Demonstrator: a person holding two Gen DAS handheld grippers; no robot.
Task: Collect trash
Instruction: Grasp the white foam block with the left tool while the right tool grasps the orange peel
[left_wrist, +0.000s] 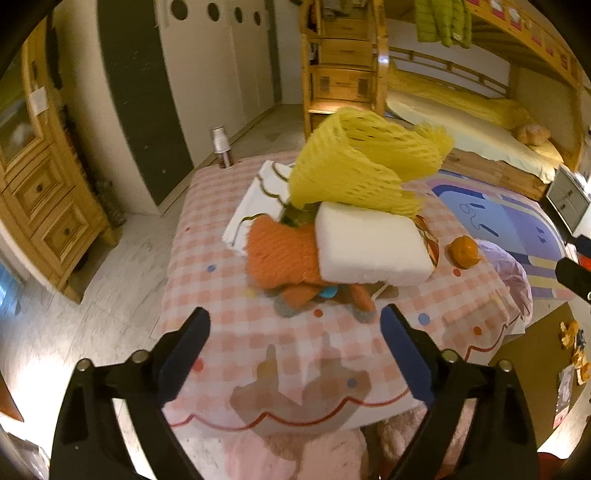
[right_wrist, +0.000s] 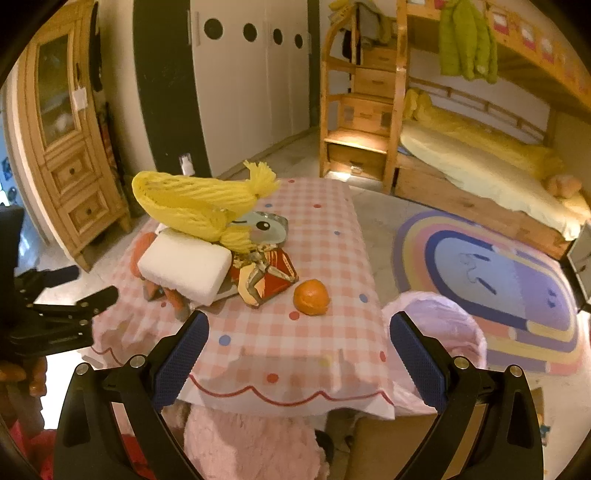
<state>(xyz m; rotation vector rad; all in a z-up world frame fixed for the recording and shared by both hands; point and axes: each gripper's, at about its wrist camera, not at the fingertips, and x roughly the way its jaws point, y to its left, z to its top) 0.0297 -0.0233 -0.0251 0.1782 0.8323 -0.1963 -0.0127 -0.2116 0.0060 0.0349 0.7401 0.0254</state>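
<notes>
Trash (right_wrist: 207, 236) was left piled near the table's (right_wrist: 325, 236) left edge, an orange (right_wrist: 311, 297) beside it. Nothing was held: left gripper (left_wrist: 295, 332) and right gripper (right_wrist: 299, 336) were spread wide. The bag-lined bin (right_wrist: 443, 314) appeared unfilled.

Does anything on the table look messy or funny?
Yes. The yellow foam net leans tilted atop a white foam block, heaped with an orange foam net and a crumpled red wrapper. The orange sits apart beside the heap.
</notes>
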